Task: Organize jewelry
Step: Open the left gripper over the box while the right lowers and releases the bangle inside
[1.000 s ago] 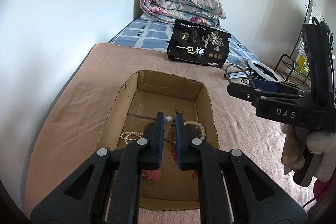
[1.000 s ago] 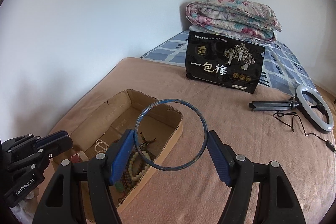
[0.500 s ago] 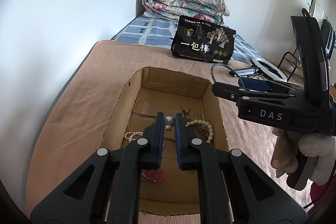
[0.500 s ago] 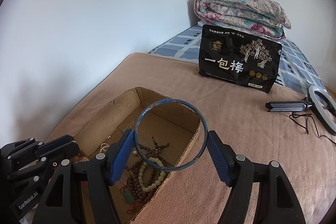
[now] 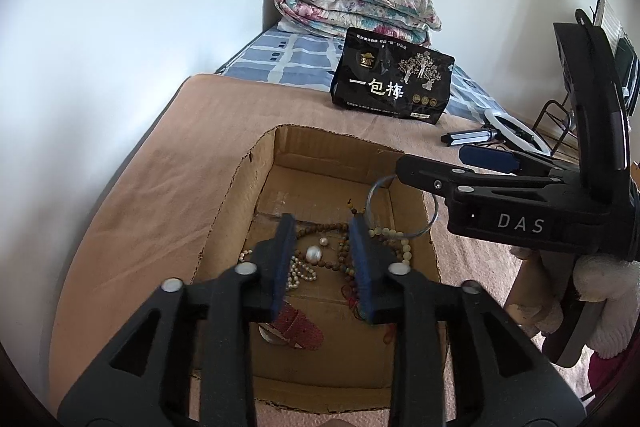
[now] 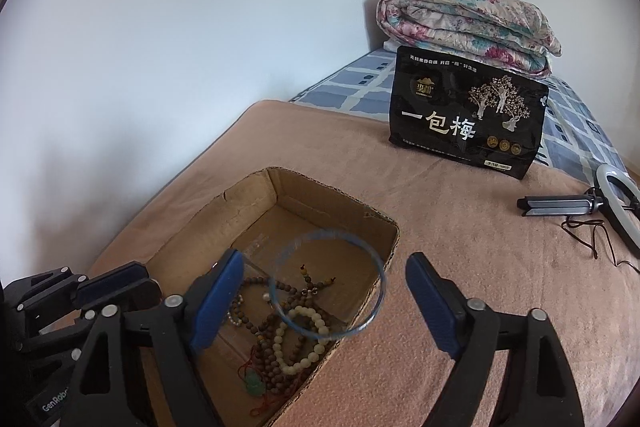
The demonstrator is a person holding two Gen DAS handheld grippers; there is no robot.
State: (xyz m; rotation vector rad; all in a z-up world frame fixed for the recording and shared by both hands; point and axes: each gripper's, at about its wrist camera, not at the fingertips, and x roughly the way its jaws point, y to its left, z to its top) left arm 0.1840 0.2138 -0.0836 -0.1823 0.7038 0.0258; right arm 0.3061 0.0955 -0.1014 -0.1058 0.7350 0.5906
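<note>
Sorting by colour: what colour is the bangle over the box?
Blue, slightly translucent bangle; clearest in the right wrist view.

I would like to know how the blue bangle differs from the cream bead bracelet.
The blue bangle is one thin smooth ring; the cream bead bracelet is a string of round beads. The bangle looks blurred between the fingers of the open right gripper, above the cardboard box; the bracelet lies on the box floor. Both are closed loops.

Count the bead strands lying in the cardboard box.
3, maybe more in the tangle: a small pearl strand on the left, long brown wooden beads in the middle, and a cream bead bracelet by the right wall of the box.
</note>
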